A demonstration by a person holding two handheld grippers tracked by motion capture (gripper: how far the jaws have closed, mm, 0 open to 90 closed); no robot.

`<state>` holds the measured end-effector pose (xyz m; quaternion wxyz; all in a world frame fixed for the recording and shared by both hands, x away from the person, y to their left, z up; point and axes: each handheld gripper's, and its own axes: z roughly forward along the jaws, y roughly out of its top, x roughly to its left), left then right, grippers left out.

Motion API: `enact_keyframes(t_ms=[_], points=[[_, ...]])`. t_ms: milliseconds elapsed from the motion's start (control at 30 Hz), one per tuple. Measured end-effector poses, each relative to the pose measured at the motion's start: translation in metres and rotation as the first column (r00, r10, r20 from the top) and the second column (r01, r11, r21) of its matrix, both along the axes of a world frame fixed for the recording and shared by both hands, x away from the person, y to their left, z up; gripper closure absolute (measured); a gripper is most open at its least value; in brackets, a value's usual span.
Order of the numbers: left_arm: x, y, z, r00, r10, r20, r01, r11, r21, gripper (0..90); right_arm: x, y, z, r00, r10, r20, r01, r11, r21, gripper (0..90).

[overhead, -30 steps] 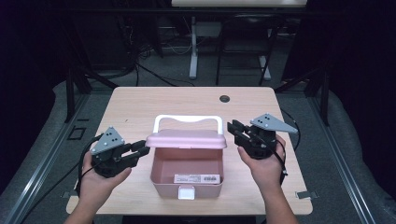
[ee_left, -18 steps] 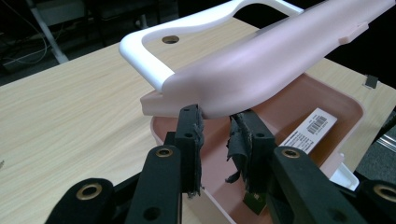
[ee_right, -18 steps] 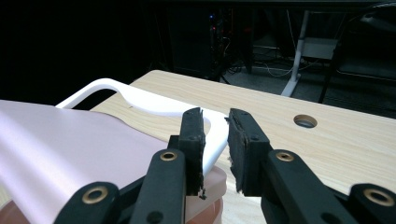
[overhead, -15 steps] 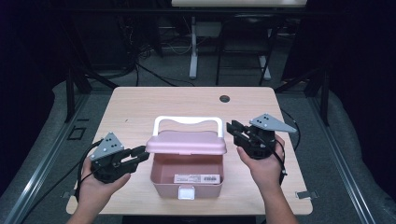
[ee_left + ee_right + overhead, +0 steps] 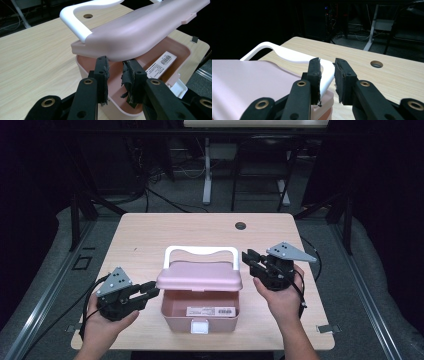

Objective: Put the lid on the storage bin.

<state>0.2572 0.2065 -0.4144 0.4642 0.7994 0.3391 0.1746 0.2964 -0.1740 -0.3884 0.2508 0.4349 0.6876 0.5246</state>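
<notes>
A pink box (image 5: 200, 312) stands near the table's front edge, with its pink lid (image 5: 200, 276) raised partway and a white handle (image 5: 200, 251) at the back. A barcode label (image 5: 211, 311) lies inside. My right gripper (image 5: 248, 257) is at the handle's right corner. In the right gripper view its jaws (image 5: 327, 61) are closed on that white handle (image 5: 287, 53). My left gripper (image 5: 150, 292) is at the box's left wall. In the left gripper view its jaws (image 5: 116, 65) stand apart under the lid (image 5: 140, 32), one outside the wall and one inside, pressing nothing.
The wooden table (image 5: 140, 240) has a round cable hole (image 5: 240, 225) at the back right. A white latch (image 5: 199, 326) hangs at the box's front. Beyond the table are desk legs and floor cables. Bare tabletop lies behind and beside the box.
My left gripper has drawn back a little toward the person, away from the lid's left edge. The right gripper, lid and box stay as they were.
</notes>
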Motion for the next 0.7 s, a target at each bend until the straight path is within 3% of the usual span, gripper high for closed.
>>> enact_keyframes(t_ms=[700], points=[[-0.0041, 0.0004, -0.0091, 0.9998, -0.003, -0.02, 0.003, 1.0, 0.008, 73.5, 0.0003, 0.0014, -0.0021, 1.0, 0.001, -0.004, -0.001, 1.0, -0.003, 74.3]])
